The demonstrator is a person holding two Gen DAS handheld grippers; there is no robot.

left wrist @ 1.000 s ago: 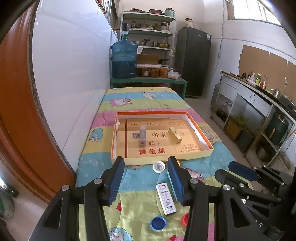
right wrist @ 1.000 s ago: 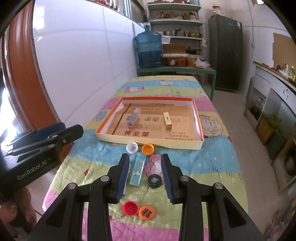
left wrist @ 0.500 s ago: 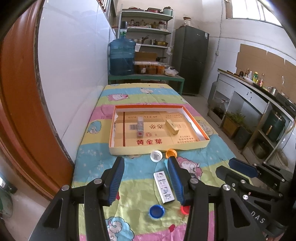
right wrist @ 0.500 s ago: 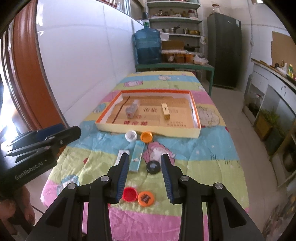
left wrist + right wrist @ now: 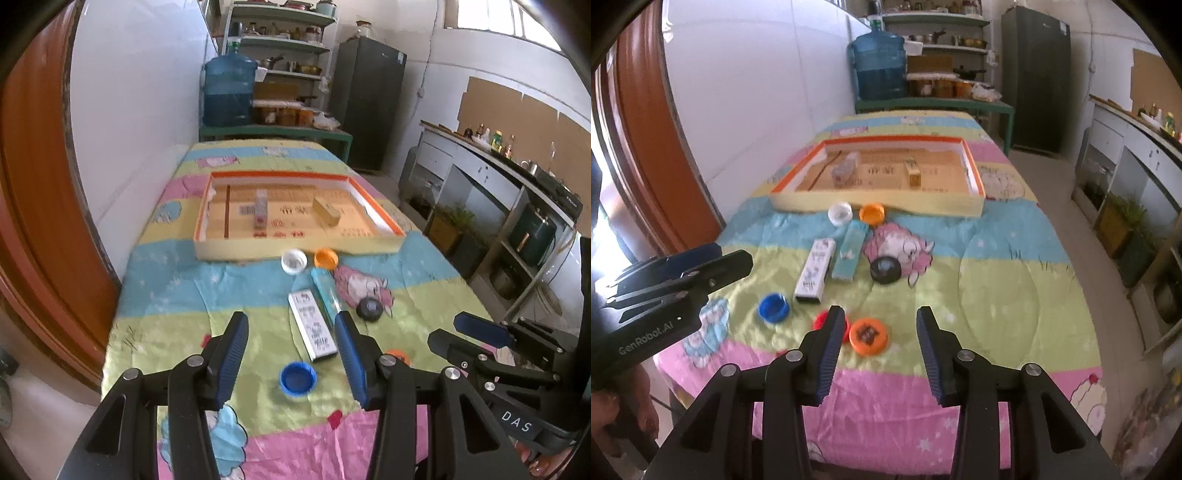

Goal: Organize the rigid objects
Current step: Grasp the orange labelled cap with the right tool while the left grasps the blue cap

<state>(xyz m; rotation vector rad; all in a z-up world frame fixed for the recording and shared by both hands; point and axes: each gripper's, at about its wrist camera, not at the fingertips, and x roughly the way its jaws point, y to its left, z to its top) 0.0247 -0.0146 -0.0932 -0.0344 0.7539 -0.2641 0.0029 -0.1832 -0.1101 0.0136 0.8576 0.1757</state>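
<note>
Seen along the left gripper (image 5: 291,356), the blue-padded fingers (image 5: 232,354) stand wide apart and hold nothing, poised above the near end of a quilt-covered table (image 5: 177,295). Between and just beyond them lie a blue cap (image 5: 297,379), open side up, and a white box (image 5: 312,325) lying flat with a teal box (image 5: 325,293) just beside it. Farther off sit a black cap (image 5: 369,309), a white cap (image 5: 294,261) and an orange cap (image 5: 326,258), the last two near the front wall of a shallow cardboard tray (image 5: 295,251). Inside the tray are a small bottle (image 5: 260,206) and a tan box (image 5: 326,211), well apart.

Along the right gripper (image 5: 881,345), the fingers (image 5: 831,347) are likewise spread wide and empty. An orange lid (image 5: 868,336) lies between them; a red cap (image 5: 822,320) is partly hidden behind the left finger. The blue cap (image 5: 773,307) and white box (image 5: 816,269) lie to the left, the teal box (image 5: 850,252) and black cap (image 5: 885,269) beyond.

Handling, as a judgement: the caps look light, stiff and smooth, likely to skid or sink into the soft quilt, so a pinch across the rim seems best. The boxes appear light and crushable; gripping across the narrow width near the middle should hold them level.
</note>
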